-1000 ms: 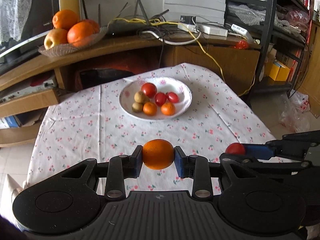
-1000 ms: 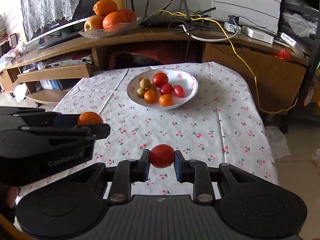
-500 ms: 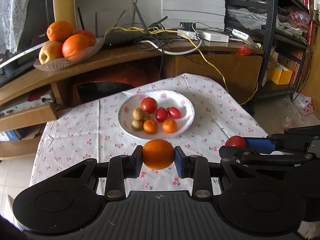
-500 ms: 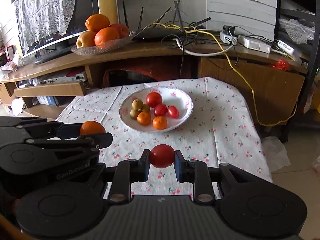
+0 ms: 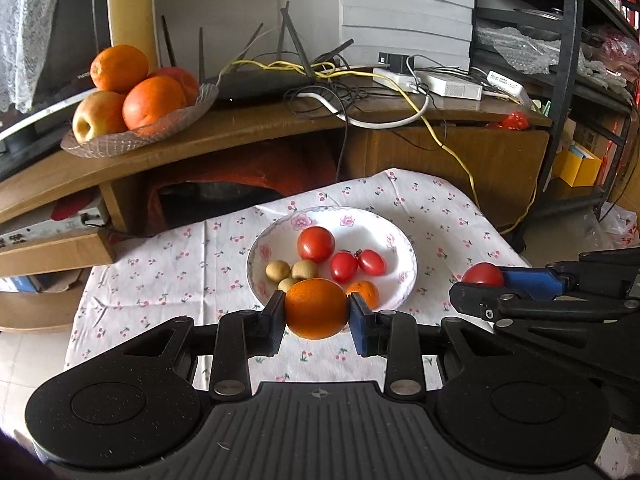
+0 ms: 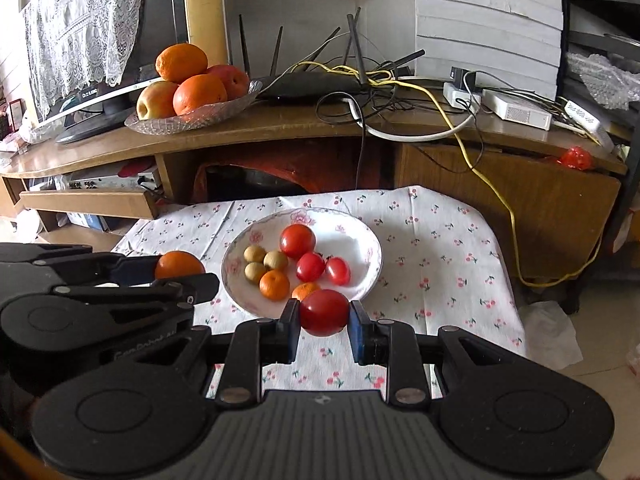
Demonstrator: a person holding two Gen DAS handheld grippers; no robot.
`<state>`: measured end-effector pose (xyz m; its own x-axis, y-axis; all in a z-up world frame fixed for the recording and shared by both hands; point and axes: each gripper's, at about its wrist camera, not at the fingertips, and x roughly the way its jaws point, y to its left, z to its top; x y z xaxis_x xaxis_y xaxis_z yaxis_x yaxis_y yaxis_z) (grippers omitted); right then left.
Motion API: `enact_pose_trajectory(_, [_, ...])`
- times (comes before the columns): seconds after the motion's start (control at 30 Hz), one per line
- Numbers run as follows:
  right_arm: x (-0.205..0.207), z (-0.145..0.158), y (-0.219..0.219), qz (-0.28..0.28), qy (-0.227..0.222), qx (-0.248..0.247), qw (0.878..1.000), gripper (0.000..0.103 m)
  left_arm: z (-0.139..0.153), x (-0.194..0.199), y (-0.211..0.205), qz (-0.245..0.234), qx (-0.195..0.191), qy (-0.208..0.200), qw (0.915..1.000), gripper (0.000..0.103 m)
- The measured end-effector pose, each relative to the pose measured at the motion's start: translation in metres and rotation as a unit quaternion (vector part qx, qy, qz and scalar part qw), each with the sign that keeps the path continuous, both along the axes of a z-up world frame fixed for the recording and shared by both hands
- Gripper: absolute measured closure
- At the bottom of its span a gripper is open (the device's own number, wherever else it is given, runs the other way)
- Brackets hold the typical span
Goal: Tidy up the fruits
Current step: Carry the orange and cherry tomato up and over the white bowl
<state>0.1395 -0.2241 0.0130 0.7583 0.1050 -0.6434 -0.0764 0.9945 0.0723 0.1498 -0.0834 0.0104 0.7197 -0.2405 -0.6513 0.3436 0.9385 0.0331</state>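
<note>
My left gripper (image 5: 316,314) is shut on an orange (image 5: 316,309), held in the air just short of a white flowered plate (image 5: 394,236). My right gripper (image 6: 324,314) is shut on a red tomato (image 6: 324,312), level with the left one and to its right. The plate (image 6: 360,236) sits mid-table and holds a large tomato (image 6: 297,241), two small tomatoes, three pale round fruits (image 6: 264,262) and two small oranges (image 6: 274,285). Each gripper shows at the side of the other's view.
The table wears a white cloth with cherry print (image 5: 168,264). Behind it runs a wooden shelf (image 5: 248,128) carrying a glass dish of oranges and an apple (image 5: 132,100), a router and tangled cables (image 5: 360,88). A metal rack (image 5: 560,80) stands at the right.
Both grippers have risen and drawn back with their fruit still held, so the plate and table now sit lower and farther off in both views. The fruits on the plate have not moved.
</note>
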Motion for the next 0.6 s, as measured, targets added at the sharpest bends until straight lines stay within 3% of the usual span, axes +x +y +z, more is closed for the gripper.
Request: enact_pose_trajectory(0.6, [0.056,-0.007,-0.007,0.006,0.0,0.008,1.0,0.075,-0.006,0.049,-0.01,-0.002,-0.004,0.01,0.9999,0.062])
